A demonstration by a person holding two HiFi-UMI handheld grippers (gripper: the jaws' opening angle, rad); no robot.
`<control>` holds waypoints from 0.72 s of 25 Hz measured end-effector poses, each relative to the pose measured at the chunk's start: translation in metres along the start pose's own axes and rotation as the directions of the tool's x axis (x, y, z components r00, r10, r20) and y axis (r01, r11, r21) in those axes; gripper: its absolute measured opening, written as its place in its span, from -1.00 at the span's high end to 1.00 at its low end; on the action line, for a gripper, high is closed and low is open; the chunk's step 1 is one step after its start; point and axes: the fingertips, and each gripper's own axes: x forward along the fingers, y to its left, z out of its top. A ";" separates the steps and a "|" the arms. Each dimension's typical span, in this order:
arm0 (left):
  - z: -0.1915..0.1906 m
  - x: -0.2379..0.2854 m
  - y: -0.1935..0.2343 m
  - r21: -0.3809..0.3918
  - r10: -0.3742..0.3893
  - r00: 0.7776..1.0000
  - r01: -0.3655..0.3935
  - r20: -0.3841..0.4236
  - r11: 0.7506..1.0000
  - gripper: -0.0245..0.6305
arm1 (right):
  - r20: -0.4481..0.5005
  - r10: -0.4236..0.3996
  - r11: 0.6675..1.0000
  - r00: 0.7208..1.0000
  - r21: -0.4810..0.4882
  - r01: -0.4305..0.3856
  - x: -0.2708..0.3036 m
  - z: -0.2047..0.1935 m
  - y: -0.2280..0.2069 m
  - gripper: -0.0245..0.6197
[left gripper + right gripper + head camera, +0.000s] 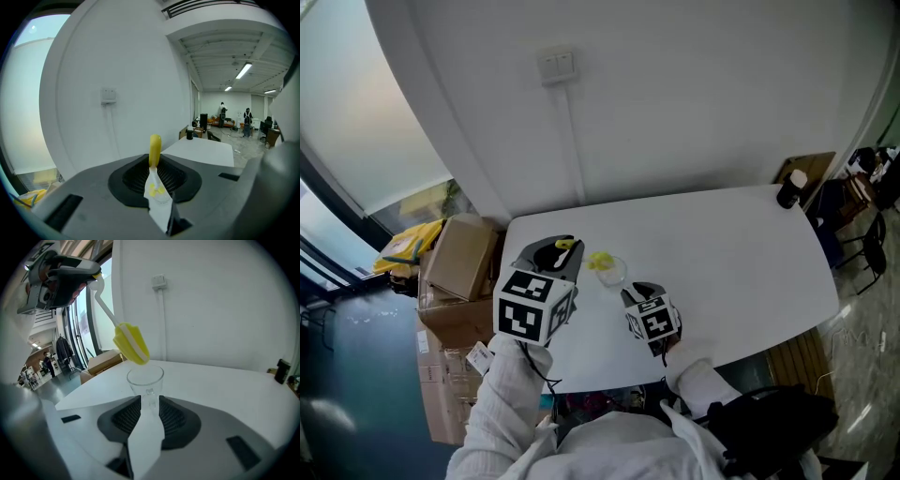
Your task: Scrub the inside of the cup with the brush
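A clear glass cup (145,378) stands upright on the white table (731,253). Its small handle (149,394) lies between the jaws of my right gripper (147,401), which stand open with a slim gap on each side. In the head view the cup (614,273) sits just ahead of my right gripper (632,293). My left gripper (558,253) is shut on the brush's handle (155,148). The white stem slants down to the yellow brush head (131,343), which hangs tilted just above the cup's mouth.
Cardboard boxes (459,262) are stacked on the floor left of the table. A dark bottle (789,190) stands at the table's far right corner. A wall switch (557,64) with a cable is on the wall behind. Chairs (862,234) stand at the right.
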 end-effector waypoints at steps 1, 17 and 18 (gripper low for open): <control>0.002 -0.006 0.003 -0.008 0.007 1.000 -0.007 0.016 1.000 0.76 | 0.008 -0.007 1.000 1.000 0.001 0.007 -0.003 0.002 0.002 0.44; -0.060 -0.103 0.005 -0.114 0.050 0.998 -0.046 0.031 0.992 0.76 | 0.137 -0.134 0.988 0.982 0.097 0.121 -0.071 0.017 0.068 0.55; -0.065 -0.110 0.001 -0.119 0.049 0.998 -0.044 0.038 0.992 0.76 | 0.141 -0.136 0.987 0.981 0.105 0.122 -0.076 0.017 0.076 0.57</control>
